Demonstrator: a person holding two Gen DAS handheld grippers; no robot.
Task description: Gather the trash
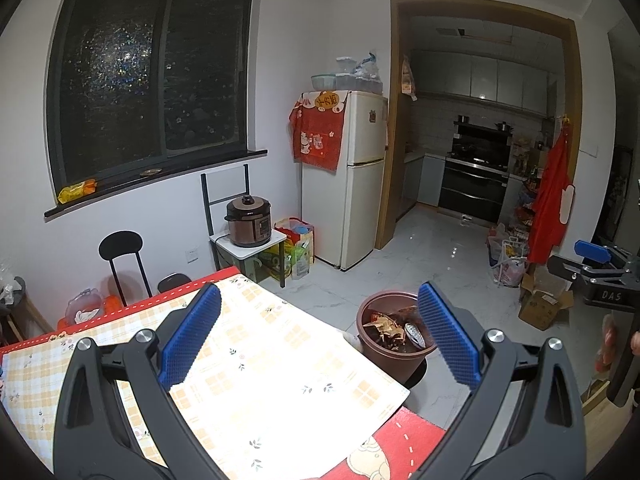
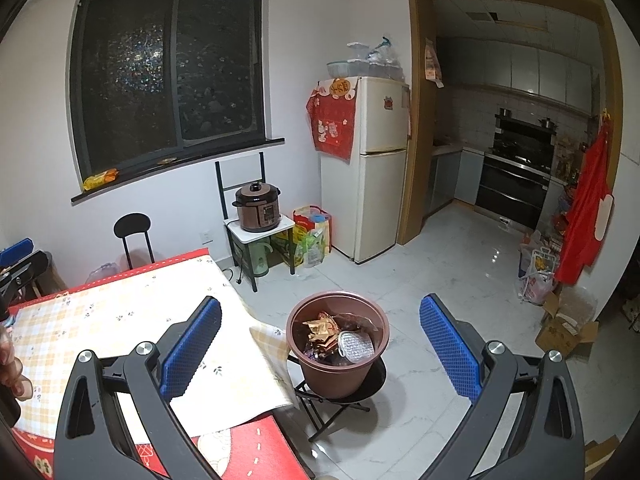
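Observation:
A brown bin (image 2: 338,344) stands on a small black stool (image 2: 344,392) beside the table corner; it also shows in the left wrist view (image 1: 394,336). Inside it lie crumpled wrappers (image 2: 322,330) and a foil-lidded cup (image 2: 356,346). My left gripper (image 1: 320,340) is open and empty, raised over the table (image 1: 280,380) with its checked yellow cloth. My right gripper (image 2: 320,344) is open and empty, held above the table corner and the bin. The right gripper shows at the left wrist view's right edge (image 1: 600,268).
A black chair (image 1: 124,256) stands behind the table. A rice cooker (image 2: 258,208) sits on a small white stand by the wall, bags (image 2: 312,236) and a white fridge (image 2: 368,164) beside it. Cardboard boxes (image 2: 568,328) lie on the tiled floor by the kitchen doorway.

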